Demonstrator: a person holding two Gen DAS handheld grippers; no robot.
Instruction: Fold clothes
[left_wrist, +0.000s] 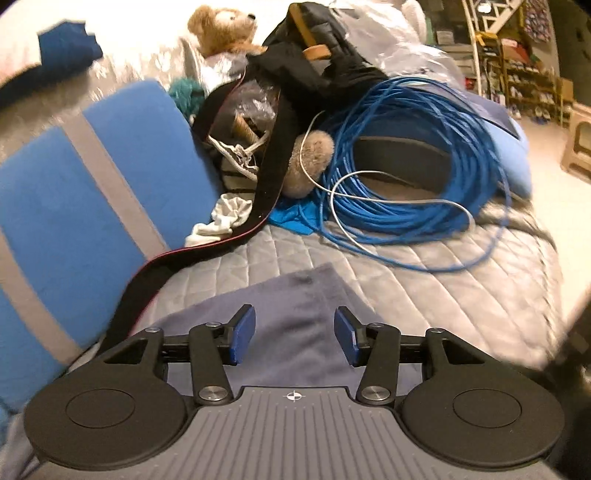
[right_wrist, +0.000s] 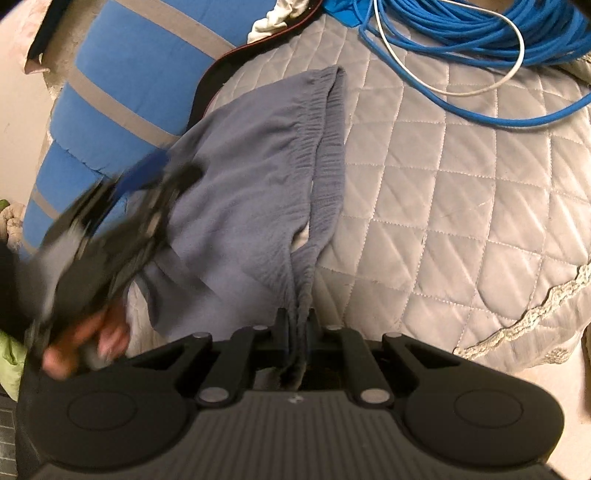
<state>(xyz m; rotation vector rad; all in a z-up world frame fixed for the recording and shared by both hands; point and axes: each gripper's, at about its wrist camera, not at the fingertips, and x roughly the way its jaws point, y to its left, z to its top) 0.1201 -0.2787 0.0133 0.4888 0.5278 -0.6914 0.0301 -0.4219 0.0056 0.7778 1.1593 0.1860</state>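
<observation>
right tool (right_wrist: 297, 325) pinching grey shorts (right_wrist: 255, 158), left tool (left_wrist: 294, 334) spread

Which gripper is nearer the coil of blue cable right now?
Left. The left gripper is open above the grey garment, facing the blue cable; the right gripper clamps the garment's near edge, farther back.

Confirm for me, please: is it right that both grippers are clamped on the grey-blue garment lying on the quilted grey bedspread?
Not quite. Only the right gripper is shut on the grey-blue garment, pinching its bunched edge, as the right wrist view shows. The left gripper is open, its blue pads apart above the cloth in the left wrist view. The garment does lie on the quilted grey bedspread.
</observation>
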